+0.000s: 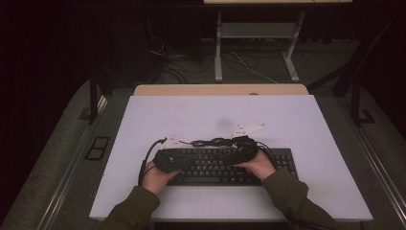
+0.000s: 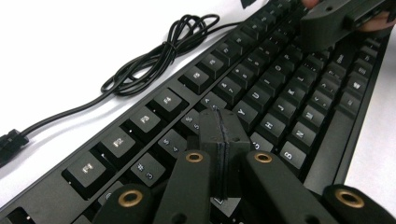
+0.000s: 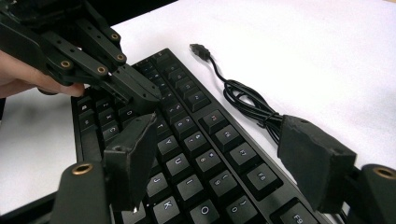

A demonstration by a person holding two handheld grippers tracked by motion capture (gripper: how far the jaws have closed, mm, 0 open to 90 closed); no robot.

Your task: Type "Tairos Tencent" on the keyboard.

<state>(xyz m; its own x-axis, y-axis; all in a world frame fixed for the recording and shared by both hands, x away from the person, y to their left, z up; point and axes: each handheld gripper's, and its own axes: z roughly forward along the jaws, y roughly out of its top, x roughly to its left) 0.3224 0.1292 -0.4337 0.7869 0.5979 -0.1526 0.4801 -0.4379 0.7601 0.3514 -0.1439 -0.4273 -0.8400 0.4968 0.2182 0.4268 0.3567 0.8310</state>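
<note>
A black keyboard point(image 1: 282, 160) lies on the white table top point(image 1: 191, 115), near its front edge. Its black cable point(image 1: 210, 142) is bundled in a loose coil just behind it, ending in a USB plug point(image 3: 199, 49). My left gripper point(image 2: 219, 126) is shut with nothing between its pads, its tip just over the number and top letter rows; whether it touches a key I cannot tell. My right gripper point(image 3: 224, 158) stands open over the keys, its jaws wide apart and holding nothing. The shut left gripper point(image 3: 135, 93) shows close ahead of it. In the high view both hands rest at the keyboard's ends.
The cable coil point(image 2: 159, 56) lies on bare white surface behind the keyboard. A wooden strip point(image 1: 220, 89) runs along the table's far edge. Beyond it are a dark floor, loose wires and the legs of another desk point(image 1: 219, 48).
</note>
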